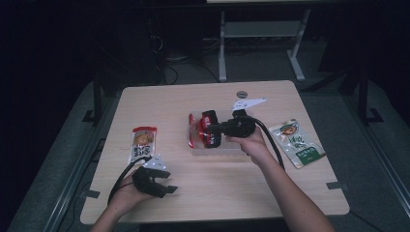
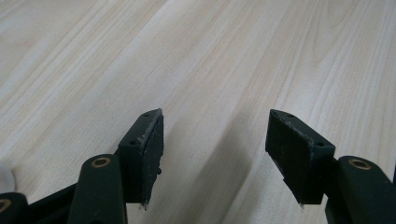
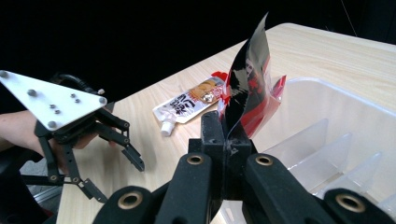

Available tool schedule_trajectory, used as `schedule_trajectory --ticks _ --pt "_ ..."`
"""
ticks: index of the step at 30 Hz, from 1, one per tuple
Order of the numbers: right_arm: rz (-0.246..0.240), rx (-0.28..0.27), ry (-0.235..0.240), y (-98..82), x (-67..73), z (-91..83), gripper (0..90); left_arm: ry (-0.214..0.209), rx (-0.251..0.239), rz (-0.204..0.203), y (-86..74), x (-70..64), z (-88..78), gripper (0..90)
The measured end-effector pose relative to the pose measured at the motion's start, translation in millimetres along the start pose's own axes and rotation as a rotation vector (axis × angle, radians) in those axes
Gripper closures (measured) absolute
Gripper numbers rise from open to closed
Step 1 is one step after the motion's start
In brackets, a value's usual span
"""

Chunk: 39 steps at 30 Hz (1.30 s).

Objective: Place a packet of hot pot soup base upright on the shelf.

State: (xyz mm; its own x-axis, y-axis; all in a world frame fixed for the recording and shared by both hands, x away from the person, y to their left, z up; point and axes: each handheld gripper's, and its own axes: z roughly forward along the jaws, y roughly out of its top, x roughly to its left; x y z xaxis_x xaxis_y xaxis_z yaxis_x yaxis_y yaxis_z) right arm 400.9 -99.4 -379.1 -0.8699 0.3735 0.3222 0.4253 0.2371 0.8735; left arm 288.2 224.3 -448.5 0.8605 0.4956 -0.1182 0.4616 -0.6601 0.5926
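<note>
We note a pale wooden table (image 1: pixel 212 193) as the largest item, lit against a dark room. On its middle sits a clear plastic tray with upright dividers (image 3: pixel 327 135). At the right edge lies a green flat snack pouch (image 1: pixel 296 143); at the left lies a white and orange spouted pouch (image 1: pixel 143 143), near the left gripper.

The right gripper (image 3: pixel 228 135) has its jaws pressed together, pinching a glossy black and red foil packet (image 3: pixel 247 79) by its lower edge. We see the packet rising upright from the jaw tips, tilted slightly, over the tray's near rim. In the high view the packet (image 1: pixel 209 126) sits just left of the gripper (image 1: pixel 217 128), above the tray's left part.

The left gripper (image 2: pixel 215 154) hangs spread above bare wood, nothing between its pads (image 2: pixel 154 154). It lies well apart from the packet.
</note>
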Motion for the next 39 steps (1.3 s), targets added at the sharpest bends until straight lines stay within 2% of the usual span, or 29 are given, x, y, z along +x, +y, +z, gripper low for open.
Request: schedule_trajectory --ticks 4,9,22,33,39 --pt "0.015 0.016 0.002 -1.8 -0.1 6.3 89.9 -0.001 0.001 0.003 0.0 0.0 0.2 36.7" --pt "0.0 0.018 0.005 -2.6 -0.9 11.3 89.9 0.006 -0.003 -0.001 -1.4 -0.2 -1.2 36.5" --pt "0.012 0.025 -0.001 -1.8 -10.0 21.7 89.9 0.027 -0.024 -0.036 -15.0 -8.1 -9.1 36.5" --pt "0.02 0.049 -0.014 -3.8 -13.2 32.8 89.5 0.036 -0.009 -0.036 -19.0 -8.7 -12.0 36.5" --pt "0.024 0.035 -0.012 -3.5 -12.8 31.7 86.8 0.034 -0.008 -0.031 -17.8 -8.5 -10.4 36.5"
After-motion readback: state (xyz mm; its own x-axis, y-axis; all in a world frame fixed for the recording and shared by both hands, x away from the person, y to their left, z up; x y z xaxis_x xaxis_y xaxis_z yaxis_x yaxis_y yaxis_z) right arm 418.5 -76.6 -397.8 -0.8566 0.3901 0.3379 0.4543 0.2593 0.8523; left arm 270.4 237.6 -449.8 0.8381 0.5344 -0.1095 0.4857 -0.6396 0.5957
